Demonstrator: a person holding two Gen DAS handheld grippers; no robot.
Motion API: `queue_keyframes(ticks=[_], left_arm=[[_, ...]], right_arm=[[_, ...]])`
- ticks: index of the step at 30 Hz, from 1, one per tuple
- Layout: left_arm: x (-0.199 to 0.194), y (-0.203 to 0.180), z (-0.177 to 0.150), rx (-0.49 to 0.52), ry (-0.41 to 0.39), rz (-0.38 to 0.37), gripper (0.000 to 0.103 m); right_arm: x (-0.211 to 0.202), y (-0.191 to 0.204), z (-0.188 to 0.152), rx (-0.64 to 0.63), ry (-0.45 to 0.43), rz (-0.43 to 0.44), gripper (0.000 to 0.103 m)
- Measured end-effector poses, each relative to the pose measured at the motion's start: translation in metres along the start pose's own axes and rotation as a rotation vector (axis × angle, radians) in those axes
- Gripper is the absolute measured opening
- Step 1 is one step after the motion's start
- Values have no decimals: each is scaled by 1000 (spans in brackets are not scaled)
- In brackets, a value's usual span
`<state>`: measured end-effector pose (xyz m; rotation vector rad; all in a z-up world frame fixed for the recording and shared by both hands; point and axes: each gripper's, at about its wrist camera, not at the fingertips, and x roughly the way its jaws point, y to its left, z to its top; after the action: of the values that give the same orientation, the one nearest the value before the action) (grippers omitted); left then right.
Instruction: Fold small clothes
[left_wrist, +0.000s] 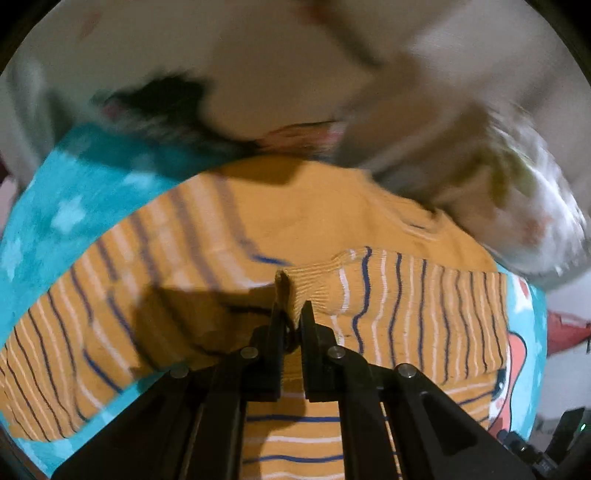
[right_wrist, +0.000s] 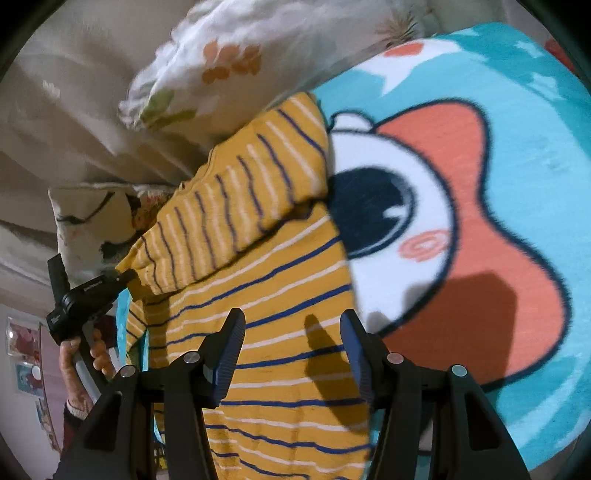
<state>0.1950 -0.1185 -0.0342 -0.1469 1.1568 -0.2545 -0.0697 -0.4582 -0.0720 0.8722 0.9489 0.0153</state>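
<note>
1. Sweater (left_wrist: 314, 206), mustard yellow with blue and white stripes, lies spread on a turquoise cartoon blanket (right_wrist: 517, 110); one striped sleeve (left_wrist: 406, 295) is folded across the body.
2. Left tongs (left_wrist: 291, 314) are clenched on the ribbed cuff (left_wrist: 295, 291) of that sleeve; the cuff stands pinched between the two black fingers.
3. Right tongs (right_wrist: 291, 332) are released, fingers spread wide above the striped body of the sweater; nothing lies between them, and their shadow falls on the fabric.
4. From the right wrist view, the left tongs (right_wrist: 125, 277) grip the sleeve tip at the sweater's far edge; the person's hand (right_wrist: 79, 354) holds the handle.
5. Floral pillows (right_wrist: 229, 66) sit just beyond the sweater, touching its upper edge.
</note>
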Motion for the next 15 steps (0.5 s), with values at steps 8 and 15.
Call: queue_keyframes(ticks=[8, 15], left_arm=[[30, 37, -2, -26, 42, -16, 11], [24, 80, 11, -138, 30, -43, 46]], right_arm=[[40, 38, -8, -49, 71, -28, 58], [57, 67, -11, -94, 90, -66, 58]])
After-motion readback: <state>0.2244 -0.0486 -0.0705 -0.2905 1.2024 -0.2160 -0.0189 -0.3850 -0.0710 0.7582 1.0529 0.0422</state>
